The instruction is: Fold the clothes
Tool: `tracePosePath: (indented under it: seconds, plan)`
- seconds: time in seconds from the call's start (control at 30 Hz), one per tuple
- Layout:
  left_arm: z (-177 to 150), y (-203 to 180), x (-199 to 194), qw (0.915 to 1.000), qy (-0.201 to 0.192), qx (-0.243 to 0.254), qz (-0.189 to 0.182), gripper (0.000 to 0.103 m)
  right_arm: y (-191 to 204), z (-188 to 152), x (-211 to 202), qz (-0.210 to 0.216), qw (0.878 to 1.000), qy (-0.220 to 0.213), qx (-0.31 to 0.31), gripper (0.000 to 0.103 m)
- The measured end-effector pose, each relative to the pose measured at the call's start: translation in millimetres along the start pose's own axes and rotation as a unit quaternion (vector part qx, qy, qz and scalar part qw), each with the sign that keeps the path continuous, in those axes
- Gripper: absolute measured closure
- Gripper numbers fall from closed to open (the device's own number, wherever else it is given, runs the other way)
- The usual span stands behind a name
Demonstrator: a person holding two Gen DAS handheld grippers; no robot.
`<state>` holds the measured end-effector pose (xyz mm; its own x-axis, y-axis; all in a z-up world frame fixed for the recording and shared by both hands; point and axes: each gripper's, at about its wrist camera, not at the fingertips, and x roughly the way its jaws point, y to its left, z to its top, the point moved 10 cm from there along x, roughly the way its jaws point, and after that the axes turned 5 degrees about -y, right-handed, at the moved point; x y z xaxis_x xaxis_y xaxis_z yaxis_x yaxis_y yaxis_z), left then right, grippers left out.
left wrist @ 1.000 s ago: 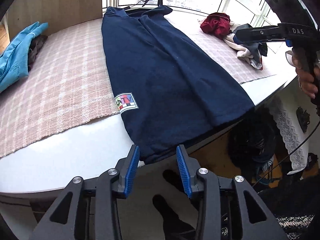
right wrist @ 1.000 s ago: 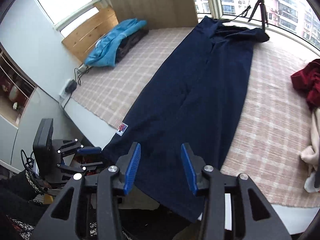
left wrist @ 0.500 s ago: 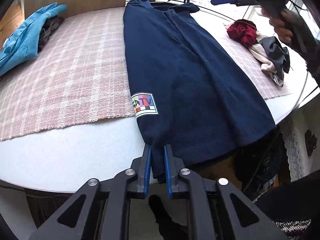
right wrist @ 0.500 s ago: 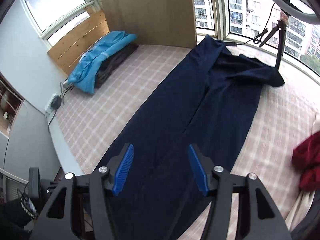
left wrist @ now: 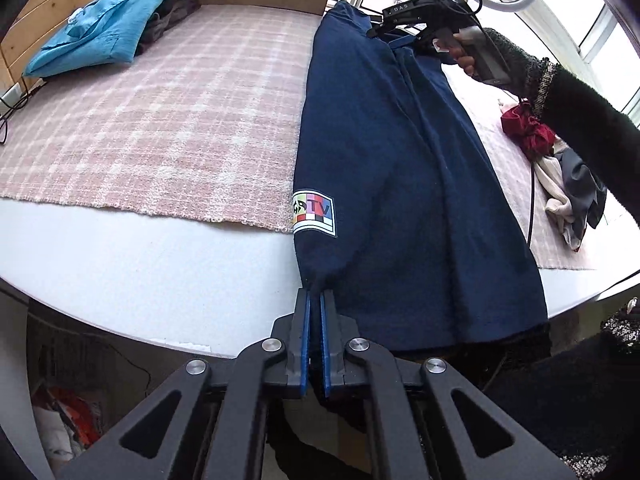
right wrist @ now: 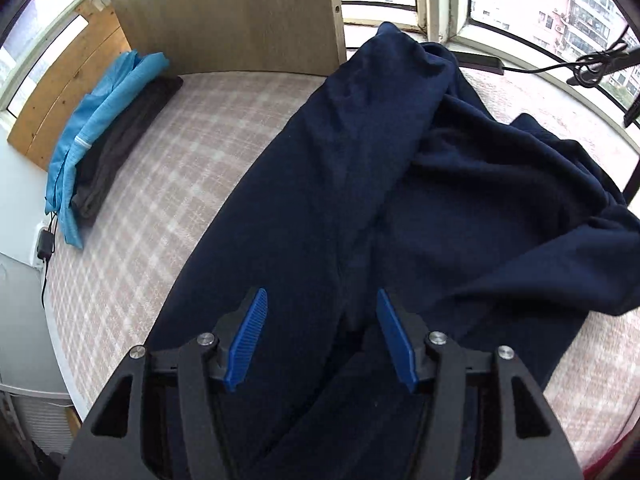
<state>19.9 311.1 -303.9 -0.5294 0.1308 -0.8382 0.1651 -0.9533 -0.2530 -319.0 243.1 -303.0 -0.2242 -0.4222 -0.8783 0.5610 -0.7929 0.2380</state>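
Your left gripper is clamped on the near hem corner of the navy trousers, its blue pads pressed together with the cloth pinched between them, just below the coloured TV patch. From those fingers the garment runs straight ahead and away, its long axis lined up with the way the fingers point, across the bare white table edge and onto the pink checked mat, ending at the far waist end by the window.

Your right gripper hangs over that far part of the same trousers with its jaws spread wide and nothing between them. The centre seam runs out from between the pads and ahead; to the right of the fingers the cloth is rumpled and partly turned over on itself, to the left it lies flat.

So each hand has one end: the left is at the hem, the right at the waist, and the whole length lies between them. If a lengthwise fold is meant, that axis is what counts: hem goes to waist or waist to hem along the line your left fingers already point. I judge the right hand would need a hold on the cloth beneath it before either end travels.

Folded blue clothing lies well off to the left of the fingers
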Motion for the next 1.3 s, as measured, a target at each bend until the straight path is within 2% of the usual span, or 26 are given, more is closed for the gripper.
tracePosePath:
  seconds: [0.07, 0.1, 0.13, 0.2, 0.27, 0.37, 0.43, 0.53, 0.7, 0.8, 0.87, 0.93, 0.97, 1.0, 1.07, 1.1, 1.13, 1.17, 1.23, 1.3]
  plan:
    - [-0.5, 1.2, -0.4, 1.0, -0.001, -0.006, 0.002, 0.099, 2.4, 0.9, 5.4, 0.011, 1.0, 0.004, -0.001, 0.047]
    - [-0.6, 2.4, -1.1, 0.9999, -0.002, -0.011, 0.001, 0.099, 4.1, 0.7, 7.7, 0.015, 1.0, 0.006, -0.004, 0.051]
    - [-0.7, 3.5, -2.0, 0.9999, -0.004, -0.015, 0.0, 0.099, 4.8, 0.4, 8.9, 0.009, 1.0, 0.006, -0.012, 0.07]
    - [-1.3, 2.8, -6.7, 0.9998, -0.008, -0.017, 0.001, 0.099, 6.5, 0.2, 10.6, 0.0, 1.0, 0.007, -0.025, 0.089]
    - [0.9, 6.0, -14.3, 0.9997, -0.014, -0.022, 0.004, 0.099, 11.9, 6.2, 1.0, 0.028, 0.999, -0.013, -0.015, 0.094]
    - [9.3, 13.8, -20.6, 0.9989, -0.031, -0.033, 0.014, 0.099, 20.3, 18.2, -17.6, 0.072, 0.996, -0.051, 0.001, 0.096]
    - [8.5, 21.9, -14.2, 0.9987, -0.024, -0.044, 0.014, 0.099, 18.6, 15.0, -8.6, 0.049, 0.998, -0.042, -0.012, 0.096]
    - [9.7, 25.1, -7.2, 0.9985, -0.022, -0.047, 0.019, 0.099, 16.8, 6.1, 6.0, 0.039, 0.999, -0.024, -0.018, 0.096]
    - [9.4, 24.4, -9.2, 0.9977, -0.026, -0.061, 0.007, 0.099, 15.4, 1.8, 14.7, 0.052, 0.999, -0.001, 0.001, 0.089]
    - [13.4, 31.9, -18.9, 0.9957, -0.044, -0.081, 0.01, 0.099, 23.8, 6.9, 7.9, 0.057, 0.998, -0.018, -0.019, 0.096]
    - [15.8, 42.8, -22.8, 0.9933, -0.057, -0.098, 0.021, 0.099, 25.7, 16.2, -3.3, 0.077, 0.996, -0.053, -0.016, 0.096]
    - [10.4, 52.7, -18.5, 0.9926, -0.049, -0.107, 0.03, 0.101, 22.3, 14.9, 4.5, 0.064, 0.997, -0.048, -0.02, 0.096]
    - [5.0, 56.4, -14.0, 0.9928, -0.038, -0.11, 0.032, 0.103, 20.0, 9.6, 14.5, 0.049, 0.998, -0.028, -0.026, 0.096]
    - [-0.8, 56.0, -9.9, 0.9932, -0.024, -0.112, 0.024, 0.103, 18.8, 4.8, 21.7, 0.038, 0.999, -0.012, -0.033, 0.096]
    - [-6.8, 51.8, -7.6, 0.9936, -0.01, -0.112, 0.014, 0.103, 16.2, 2.5, 22.6, 0.02, 0.999, -0.014, -0.047, 0.096]
    - [-8.0, 50.4, -8.8, 0.9937, -0.009, -0.111, 0.014, 0.1, 13.4, 2.0, 20.7, 0.013, 0.999, -0.013, -0.047, 0.096]
    - [-7.4, 50.4, -12.1, 0.9936, -0.01, -0.112, 0.015, 0.097, 9.4, 0.7, 19.1, 0.007, 0.999, -0.007, -0.041, 0.091]
    - [-5.9, 51.5, -16.1, 0.9931, -0.012, -0.115, 0.017, 0.089, 8.6, -0.6, 15.4, 0.005, 0.999, -0.002, -0.035, 0.088]
    - [0.9, 53.6, -25.1, 0.9925, -0.024, -0.117, 0.022, 0.084, 7.3, -3.7, 6.7, 0.0, 1.0, 0.005, -0.024, 0.086]
    - [7.9, 51.2, -29.2, 0.9936, -0.032, -0.105, 0.024, 0.075, 13.7, -10.5, -14.2, -0.013, 0.999, -0.011, -0.05, 0.084]
